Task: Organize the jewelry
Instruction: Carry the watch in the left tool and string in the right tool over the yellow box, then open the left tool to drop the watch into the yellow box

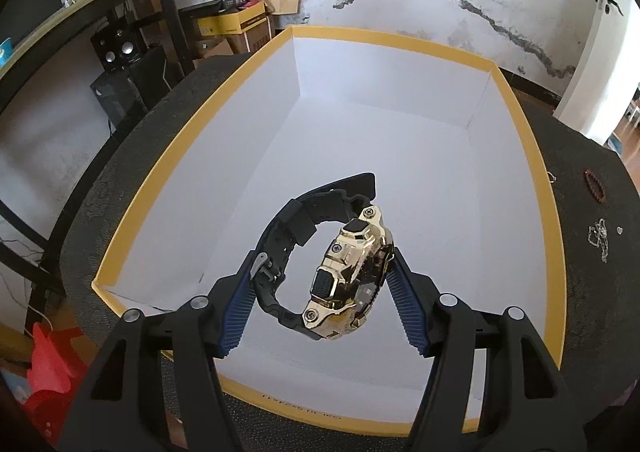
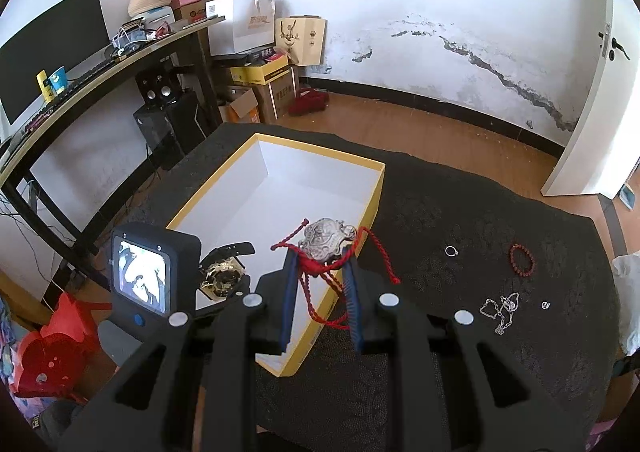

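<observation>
Left gripper (image 1: 322, 276) has its 2 fingers clamped on the gold watch (image 1: 348, 276), held over the open yellow-rimmed box (image 1: 550, 236). Right gripper (image 2: 320, 276) pinches the silver pendant (image 2: 326, 240) with red cord above the box's right wall.

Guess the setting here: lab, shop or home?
Probably a lived-in home room used as an office: a desk with a monitor, stacked cardboard boxes and gift bags against a peeling wall, wood floor.
</observation>
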